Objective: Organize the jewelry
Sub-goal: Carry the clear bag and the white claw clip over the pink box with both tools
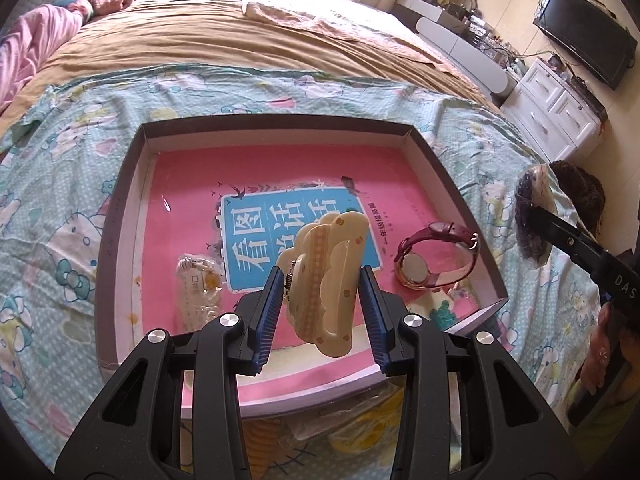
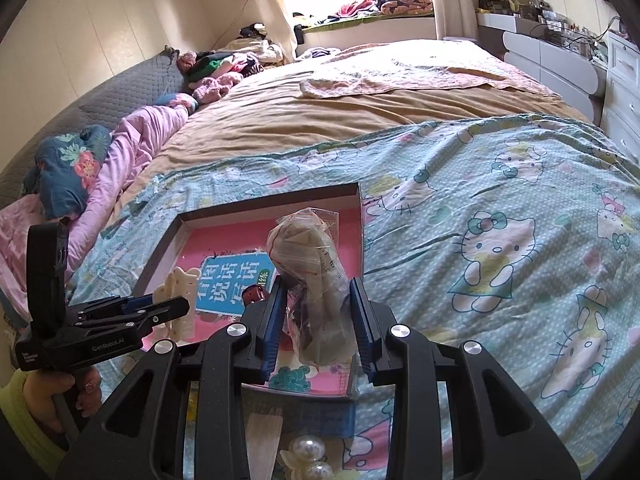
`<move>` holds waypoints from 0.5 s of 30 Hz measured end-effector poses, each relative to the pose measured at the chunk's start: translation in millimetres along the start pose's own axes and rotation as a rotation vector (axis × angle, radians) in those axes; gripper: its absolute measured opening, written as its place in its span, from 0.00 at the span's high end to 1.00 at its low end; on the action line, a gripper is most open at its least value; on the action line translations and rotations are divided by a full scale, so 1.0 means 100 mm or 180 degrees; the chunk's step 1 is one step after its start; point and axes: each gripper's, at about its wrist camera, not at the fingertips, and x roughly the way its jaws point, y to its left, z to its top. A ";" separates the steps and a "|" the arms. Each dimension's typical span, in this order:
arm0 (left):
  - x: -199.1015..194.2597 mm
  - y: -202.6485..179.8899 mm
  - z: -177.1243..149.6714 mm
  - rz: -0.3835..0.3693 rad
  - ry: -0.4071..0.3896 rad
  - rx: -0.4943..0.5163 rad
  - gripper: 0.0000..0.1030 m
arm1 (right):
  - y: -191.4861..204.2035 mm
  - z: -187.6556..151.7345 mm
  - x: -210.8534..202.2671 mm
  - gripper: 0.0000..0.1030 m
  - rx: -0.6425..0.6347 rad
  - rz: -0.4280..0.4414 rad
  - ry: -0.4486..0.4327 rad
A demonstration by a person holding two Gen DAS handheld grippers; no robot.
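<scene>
The left gripper (image 1: 318, 296) clamps a cream hair claw clip (image 1: 324, 280) between its blue pads, above the near part of the shallow box (image 1: 276, 130). The clip's long axis runs away from the gripper, tilted up towards the box's far wall. The right gripper (image 2: 316, 320) grips a clear plastic bag of dark jewelry (image 2: 316, 268) over the box's near right corner, the bag standing upright and lengthwise. Inside the box, a red-strapped watch (image 1: 436, 256) lies on its side near the right wall, and a small packet (image 1: 198, 280) lies near the left wall. Beyond the box stretches the tan bedspread (image 1: 224, 40).
</scene>
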 end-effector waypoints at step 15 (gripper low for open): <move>0.18 0.10 -0.04 0.0035 0.0164 0.0114 0.70 | 0.17 -0.04 0.30 0.70 -0.0045 -0.0049 0.0162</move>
